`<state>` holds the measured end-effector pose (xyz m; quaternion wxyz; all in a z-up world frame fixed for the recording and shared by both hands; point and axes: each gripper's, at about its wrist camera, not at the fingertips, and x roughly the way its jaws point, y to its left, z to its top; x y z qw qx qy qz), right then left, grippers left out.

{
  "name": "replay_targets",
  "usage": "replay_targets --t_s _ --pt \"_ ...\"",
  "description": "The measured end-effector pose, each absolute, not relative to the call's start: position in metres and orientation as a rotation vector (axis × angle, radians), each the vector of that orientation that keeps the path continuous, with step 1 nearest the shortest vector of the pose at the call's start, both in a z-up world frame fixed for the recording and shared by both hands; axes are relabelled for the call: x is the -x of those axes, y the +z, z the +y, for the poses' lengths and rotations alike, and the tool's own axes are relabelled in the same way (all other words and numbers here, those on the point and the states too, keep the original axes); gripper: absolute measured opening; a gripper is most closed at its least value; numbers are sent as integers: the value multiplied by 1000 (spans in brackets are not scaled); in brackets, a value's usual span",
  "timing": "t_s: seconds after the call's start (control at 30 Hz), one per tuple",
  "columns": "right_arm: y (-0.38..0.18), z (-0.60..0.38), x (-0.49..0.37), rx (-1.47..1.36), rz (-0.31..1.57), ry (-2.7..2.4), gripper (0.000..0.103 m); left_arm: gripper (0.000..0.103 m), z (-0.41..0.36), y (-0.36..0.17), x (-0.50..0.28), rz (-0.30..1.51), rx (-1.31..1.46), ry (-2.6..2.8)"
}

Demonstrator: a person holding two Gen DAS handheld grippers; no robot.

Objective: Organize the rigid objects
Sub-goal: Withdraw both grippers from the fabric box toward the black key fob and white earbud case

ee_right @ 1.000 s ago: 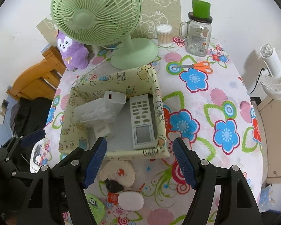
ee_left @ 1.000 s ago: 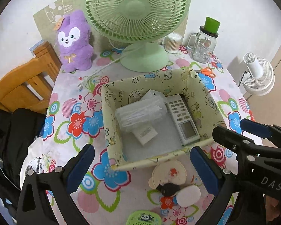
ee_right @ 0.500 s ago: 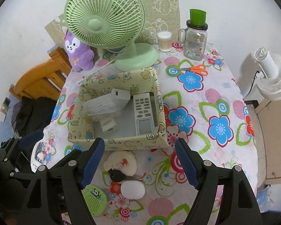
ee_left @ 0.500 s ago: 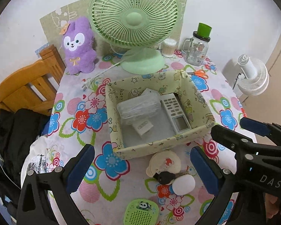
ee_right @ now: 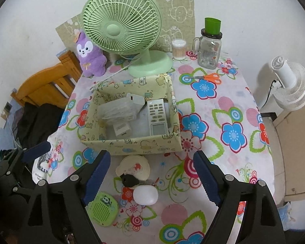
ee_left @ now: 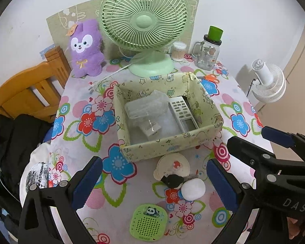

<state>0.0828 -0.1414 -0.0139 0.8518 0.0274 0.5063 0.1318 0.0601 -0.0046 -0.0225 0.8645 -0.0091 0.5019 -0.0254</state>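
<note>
Above the flowered table [ee_right: 223,105], both grippers hang with nothing between their jaws.
Left gripper [ee_left: 154,183] jaws stand wide apart; right gripper [ee_right: 151,175] jaws are opening. Between them lie a green panda speaker [ee_right: 102,208], black key fob [ee_right: 129,180] and white case [ee_right: 145,194]; the remote [ee_right: 157,117] sits inside the patterned box [ee_right: 132,144].

Green desk fan [ee_left: 143,22], purple plush [ee_left: 87,49], glass jar [ee_left: 208,56], perhaps cotton swabs [ee_left: 178,51].

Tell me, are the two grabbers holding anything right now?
No, nothing. The left gripper is open and empty. The right gripper has nothing between its fingers, and its jaws are opening. Both hang above the table.
</note>
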Motion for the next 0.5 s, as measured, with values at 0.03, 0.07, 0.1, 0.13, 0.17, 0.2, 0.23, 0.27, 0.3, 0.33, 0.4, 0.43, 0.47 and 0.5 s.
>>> replay_targets --t_s 0.03,0.07,0.1,0.13,0.17,0.2,0.23,0.27,0.3,0.33,0.4,0.43,0.47,0.5 --pt "-14 -142 -82 -56 1066 277 86 103 -4 -23 -59 1051 18 -56" --pt "-14 -141 -80 -52 1066 276 86 103 -4 -23 -57 1052 18 -60" --pt "-14 -141 -78 -49 1066 275 86 103 -4 -24 -54 1050 18 -63" --pt "-14 -140 -76 -47 1066 275 86 103 -3 -24 -53 1050 18 -65" --pt "-14 -140 -74 -45 1066 274 86 103 -3 -25 -51 1052 19 -68" --pt "-15 -139 -72 -42 1066 272 86 103 -2 -26 -51 1054 22 -71" --pt "-15 -139 -71 -41 1065 272 86 103 -2 -26 -50 1054 24 -72" --pt "-16 -139 -69 -41 1064 271 86 103 -1 -27 -49 1052 22 -71" --pt "-16 -138 -67 -40 1064 269 86 103 -1 -27 -47 1048 17 -67" --pt "-17 -138 -66 -41 1065 268 86 103 0 -28 -46 1046 12 -66" --pt "-19 -138 -63 -47 1068 266 86 103 1 -30 -43 1045 4 -71" --pt "-21 -138 -62 -49 1069 265 86 103 1 -31 -43 1048 5 -74" --pt "-22 -137 -61 -51 1070 263 86 103 3 -33 -42 1054 9 -78" --pt "-24 -137 -60 -53 1070 263 86 103 4 -35 -42 1059 13 -80"
